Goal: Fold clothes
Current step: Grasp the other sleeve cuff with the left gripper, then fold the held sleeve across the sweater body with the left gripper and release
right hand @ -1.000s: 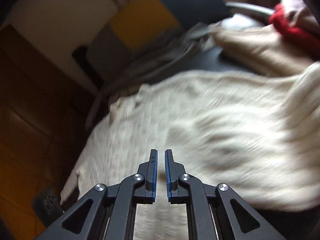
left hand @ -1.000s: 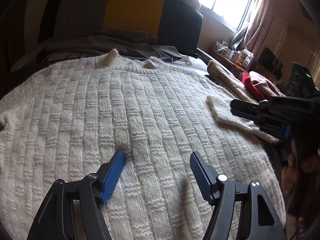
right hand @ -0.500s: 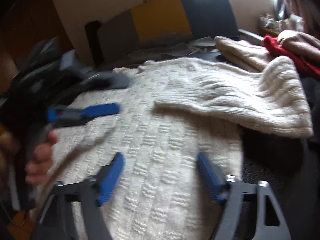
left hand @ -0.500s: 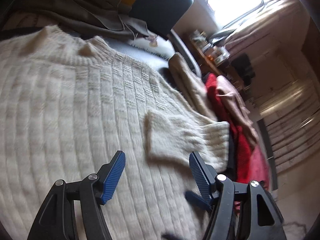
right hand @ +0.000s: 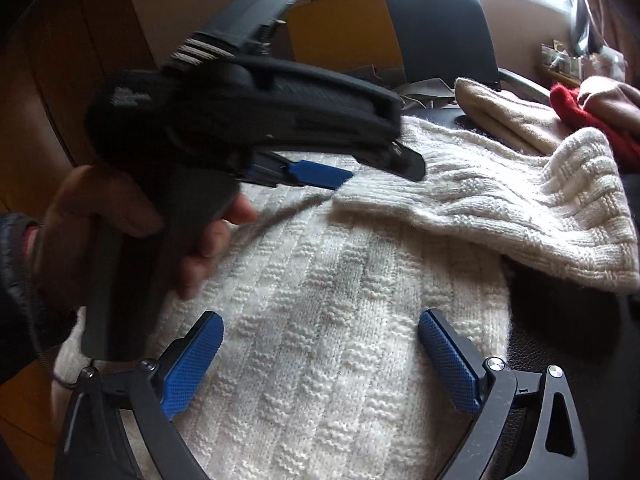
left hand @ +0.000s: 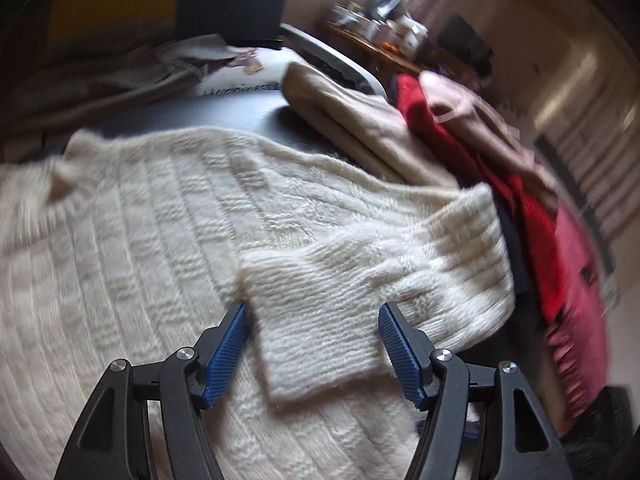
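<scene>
A cream knitted sweater point(left hand: 120, 248) lies spread flat on a dark surface, and its sleeve point(left hand: 360, 280) is folded back across the body. My left gripper point(left hand: 312, 344) is open, its blue pads on either side of the sleeve's ribbed cuff point(left hand: 316, 340), just above it. In the right wrist view the sweater point(right hand: 340, 340) fills the middle and the folded sleeve point(right hand: 520, 208) lies at the right. My right gripper point(right hand: 320, 356) is open over the sweater's body near its right edge. The left gripper point(right hand: 316, 174) shows there too, held by a hand point(right hand: 120, 232).
Folded beige point(left hand: 360, 128), red point(left hand: 460, 148) and pink garments are stacked right of the sweater. A grey cloth point(left hand: 120, 80) lies behind it against yellow and dark cushions point(right hand: 400, 36). A cluttered shelf point(left hand: 380, 36) stands under the window.
The left gripper has swung right and come down over the sleeve cuff. The right gripper has gone from shut to open and now hovers over the sweater's body.
</scene>
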A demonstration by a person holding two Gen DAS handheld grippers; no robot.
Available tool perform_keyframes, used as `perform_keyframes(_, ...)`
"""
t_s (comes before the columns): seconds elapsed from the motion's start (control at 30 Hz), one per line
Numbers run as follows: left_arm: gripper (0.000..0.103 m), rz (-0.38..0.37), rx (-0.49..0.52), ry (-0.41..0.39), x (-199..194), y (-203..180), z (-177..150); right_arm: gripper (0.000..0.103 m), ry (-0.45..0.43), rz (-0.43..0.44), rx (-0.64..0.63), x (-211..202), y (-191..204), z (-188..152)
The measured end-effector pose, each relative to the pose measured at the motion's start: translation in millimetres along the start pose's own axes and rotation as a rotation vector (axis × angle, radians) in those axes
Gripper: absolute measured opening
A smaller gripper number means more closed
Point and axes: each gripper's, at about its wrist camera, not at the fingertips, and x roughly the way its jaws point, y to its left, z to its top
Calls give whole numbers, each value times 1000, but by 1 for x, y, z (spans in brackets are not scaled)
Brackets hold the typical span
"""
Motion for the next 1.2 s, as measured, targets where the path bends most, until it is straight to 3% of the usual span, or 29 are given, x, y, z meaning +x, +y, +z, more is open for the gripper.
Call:
perform_keyframes(0.03, 65, 19, 32, 3, 2, -4, 0, 100, -2, 3, 2, 0, -1, 0)
perform_keyframes(0.1, 45, 36, 49, 7, 3, -7, 0, 100, -3, 3, 3, 1, 0, 1)
perform_keyframes(0.13, 14, 11, 24, 13, 1, -3, 2, 100, -3, 2, 2, 2, 0, 1)
perform_keyframes(0.17, 9, -11, -1, 14, -1, 0, 3, 101, -2, 3, 0, 3, 0, 2)
perform_keyframes(0.37, 9, -72, -76, -106, -36, 17, 18, 103, 7, 15, -2, 1, 4, 0)
perform_keyframes(0.63, 8, -123, -177, -281, -106, 44, 21, 103, 63, -30, -16, 3, 16, 8)
perform_keyframes(0.77, 8, -151, -230, -370, -142, 57, 23, 103, -50, 67, 156, -7, 4, 27)
perform_keyframes(0.9, 8, -171, -275, -465, -177, 70, 18, 103, -154, 148, 233, 5, -1, 53)
perform_keyframes(1.07, 8, -102, -336, -542, -207, 103, -5, 103, -177, 140, 358, 39, -18, 64)
perform_keyframes(1.2, 8, -59, -406, -537, -211, 139, -33, 103, -224, 150, 465, 44, -39, 59)
